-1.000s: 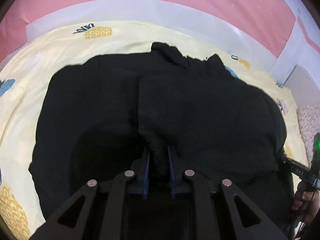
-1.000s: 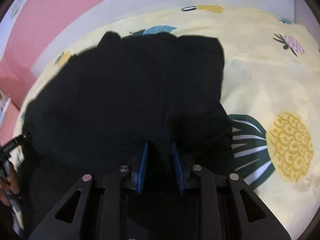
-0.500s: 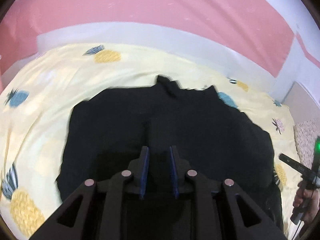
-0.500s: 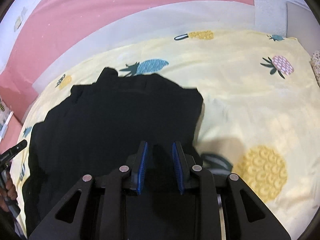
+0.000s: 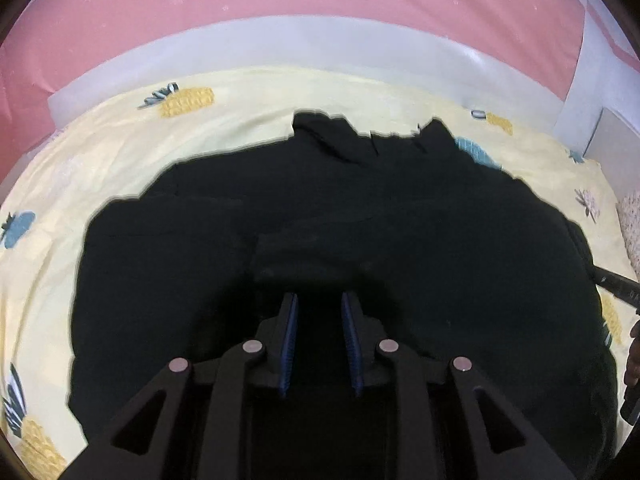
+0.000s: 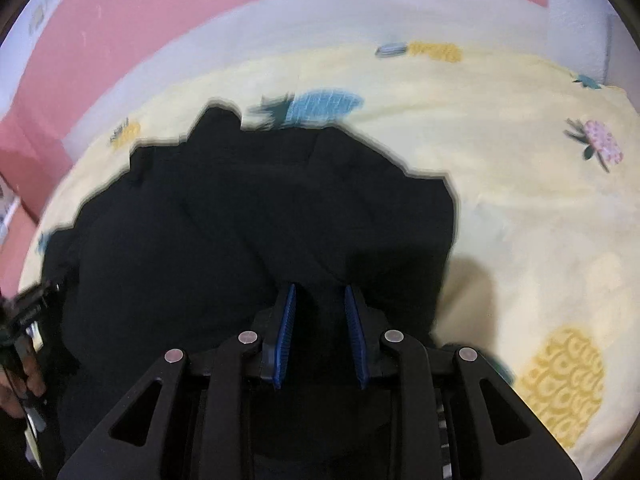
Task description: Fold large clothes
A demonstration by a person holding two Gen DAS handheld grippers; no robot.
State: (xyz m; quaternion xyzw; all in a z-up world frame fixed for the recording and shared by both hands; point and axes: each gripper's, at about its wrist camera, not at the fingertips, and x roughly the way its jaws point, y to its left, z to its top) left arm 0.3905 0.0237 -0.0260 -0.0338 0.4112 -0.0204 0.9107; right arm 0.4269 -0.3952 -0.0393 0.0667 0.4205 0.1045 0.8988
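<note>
Garment: black garment (image 5: 360, 240), large, spread on the yellow pineapple-print bedsheet (image 5: 248, 92); collar end lies toward the pink wall (image 5: 280, 0), near hem toward both grippers.
Left gripper (image 5: 318, 304): jaws narrowly apart with black cloth between the blue pads; whether they actually pinch it, cannot tell.
Right gripper (image 6: 320, 296): same stance, dark fabric between its pads near the garment's right edge; grip likewise uncertain.
Step in hand (judged): carrying the near hem over the garment toward its collar end.
Doing it well: move both grippers level and together, so the fold line runs straight across the garment.
Landing: set the hem square on the collar end, edges matched.
Risk: uneven travel skews the fold; dark cloth hides bunching.
</note>
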